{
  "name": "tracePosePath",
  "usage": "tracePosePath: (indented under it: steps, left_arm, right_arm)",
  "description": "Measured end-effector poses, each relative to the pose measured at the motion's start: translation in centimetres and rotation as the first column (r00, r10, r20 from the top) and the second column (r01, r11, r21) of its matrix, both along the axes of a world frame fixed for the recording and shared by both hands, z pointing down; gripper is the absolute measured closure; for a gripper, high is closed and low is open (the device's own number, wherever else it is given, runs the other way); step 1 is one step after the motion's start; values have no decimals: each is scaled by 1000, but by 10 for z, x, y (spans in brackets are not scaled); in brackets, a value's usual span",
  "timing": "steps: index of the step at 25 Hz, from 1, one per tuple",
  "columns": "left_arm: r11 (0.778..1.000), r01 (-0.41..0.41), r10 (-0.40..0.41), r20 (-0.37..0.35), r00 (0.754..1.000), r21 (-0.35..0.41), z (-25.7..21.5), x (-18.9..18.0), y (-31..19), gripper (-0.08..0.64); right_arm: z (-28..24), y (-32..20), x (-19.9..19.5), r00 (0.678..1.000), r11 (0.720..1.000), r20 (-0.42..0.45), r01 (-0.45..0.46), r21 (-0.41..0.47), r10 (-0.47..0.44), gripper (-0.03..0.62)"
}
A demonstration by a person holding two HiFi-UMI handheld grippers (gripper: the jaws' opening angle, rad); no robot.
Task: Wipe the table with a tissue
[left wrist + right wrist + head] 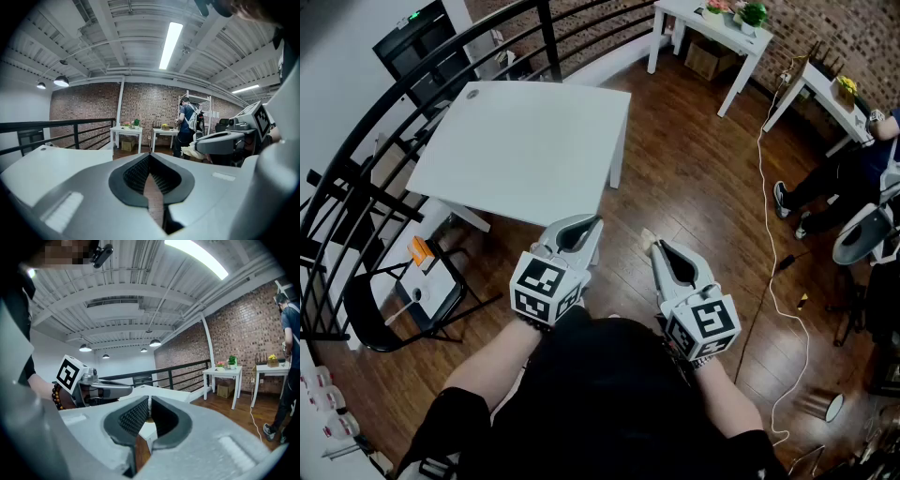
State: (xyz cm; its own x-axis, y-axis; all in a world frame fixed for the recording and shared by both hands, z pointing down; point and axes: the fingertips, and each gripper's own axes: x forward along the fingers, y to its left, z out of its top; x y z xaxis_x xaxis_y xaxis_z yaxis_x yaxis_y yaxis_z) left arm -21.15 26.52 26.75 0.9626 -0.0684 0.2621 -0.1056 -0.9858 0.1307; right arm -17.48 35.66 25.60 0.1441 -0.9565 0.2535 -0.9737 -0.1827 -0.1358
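The white square table (525,141) stands on the wooden floor ahead and to the left of me, its top bare. Both grippers hang close to my body, short of the table's near corner. My left gripper (593,223) is shut with nothing between its jaws (150,154). To its right, my right gripper (657,247) is shut on a crumpled whitish tissue (649,237). In the left gripper view that tissue (192,151) pokes out at the tip of the right gripper (198,148). The right gripper view shows the left gripper (108,391) beside the table's edge (161,391).
A black railing (356,178) curves behind and left of the table. A folding chair (403,300) stands at the left. Two white side tables (717,33) with plants line the brick wall. A white cable (769,187) runs across the floor near a seated person (834,183).
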Motion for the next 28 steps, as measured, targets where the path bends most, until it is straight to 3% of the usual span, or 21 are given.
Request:
tracePosePath:
  steps: [12, 28]
  left_arm:
    - [999, -29, 29, -3, 1000, -20, 15, 69, -24, 548]
    - [995, 58, -55, 33, 998, -78, 48, 192, -138, 548]
  right_arm:
    - [12, -18, 58, 1000, 999, -1, -25, -39, 25, 584]
    - [39, -133, 202, 998, 988, 35, 64, -143, -60, 584]
